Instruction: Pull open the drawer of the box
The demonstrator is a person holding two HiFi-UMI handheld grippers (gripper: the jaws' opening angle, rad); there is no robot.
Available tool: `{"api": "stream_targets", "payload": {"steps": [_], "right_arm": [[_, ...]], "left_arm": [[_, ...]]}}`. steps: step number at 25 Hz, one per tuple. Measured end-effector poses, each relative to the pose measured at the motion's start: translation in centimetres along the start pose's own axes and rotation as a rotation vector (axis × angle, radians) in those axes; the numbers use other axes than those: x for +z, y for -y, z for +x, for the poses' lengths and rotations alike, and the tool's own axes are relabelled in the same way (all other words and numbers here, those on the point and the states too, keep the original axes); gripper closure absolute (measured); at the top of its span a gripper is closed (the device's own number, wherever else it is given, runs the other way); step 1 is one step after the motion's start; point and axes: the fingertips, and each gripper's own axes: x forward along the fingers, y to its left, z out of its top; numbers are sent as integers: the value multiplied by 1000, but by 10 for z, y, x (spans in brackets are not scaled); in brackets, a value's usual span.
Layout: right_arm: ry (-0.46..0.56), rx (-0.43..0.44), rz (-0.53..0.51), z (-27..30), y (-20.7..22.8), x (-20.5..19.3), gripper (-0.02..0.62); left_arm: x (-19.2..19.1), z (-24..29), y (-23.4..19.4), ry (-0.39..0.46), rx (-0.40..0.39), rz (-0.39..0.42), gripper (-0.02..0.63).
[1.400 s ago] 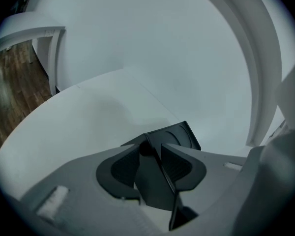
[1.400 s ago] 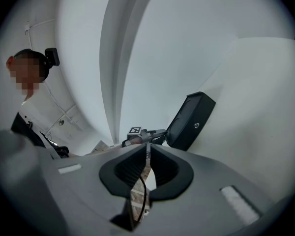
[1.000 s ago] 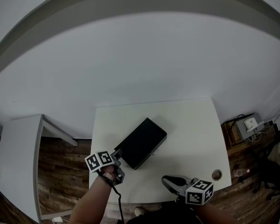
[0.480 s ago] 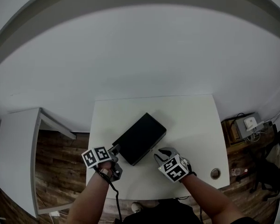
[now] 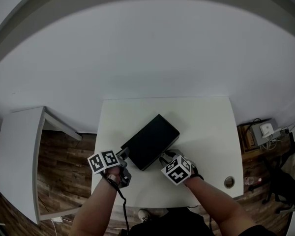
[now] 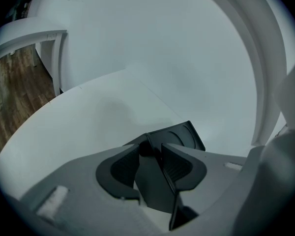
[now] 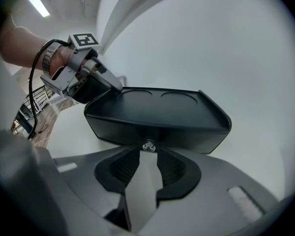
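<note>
A flat black box (image 5: 150,141) lies slantwise on the white table (image 5: 206,127). My left gripper (image 5: 123,155) sits at its near left corner, and in the left gripper view the jaws (image 6: 152,154) are shut on the box's corner wall (image 6: 182,136). The right gripper view shows that same grip from across the box (image 7: 110,85). My right gripper (image 5: 163,156) is at the box's near right face. Its jaws (image 7: 148,156) are opening, and a small shiny knob (image 7: 148,145) on the drawer front (image 7: 157,132) sits just at their tips, untouched by the pads.
A round hole (image 5: 229,182) sits near the table's front right corner. A second white table (image 5: 19,156) stands to the left over the wood floor. Small devices and cables (image 5: 265,131) lie on the floor at the right. A white wall rises behind.
My right gripper has travelled from the table's near edge up and left to the box's front face. The left gripper has stayed at the box's corner.
</note>
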Motion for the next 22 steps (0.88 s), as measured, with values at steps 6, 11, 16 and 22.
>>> {"api": "stream_targets", "payload": {"steps": [6,11,16,22], "right_arm": [[-11,-23,-2,6,1,2,518],[-3,-41,-3,7,1,3,523],[-2,-47,-8,6,1,1,523],[-1,-58,0,4,1,-1,523]], "left_arm": [[0,0,0,1,6,4,453],[1,-1,0,9,9,3,453],[-1,-1,0,16,17,2,454],[0,0,0,17,17,1,454]]}}
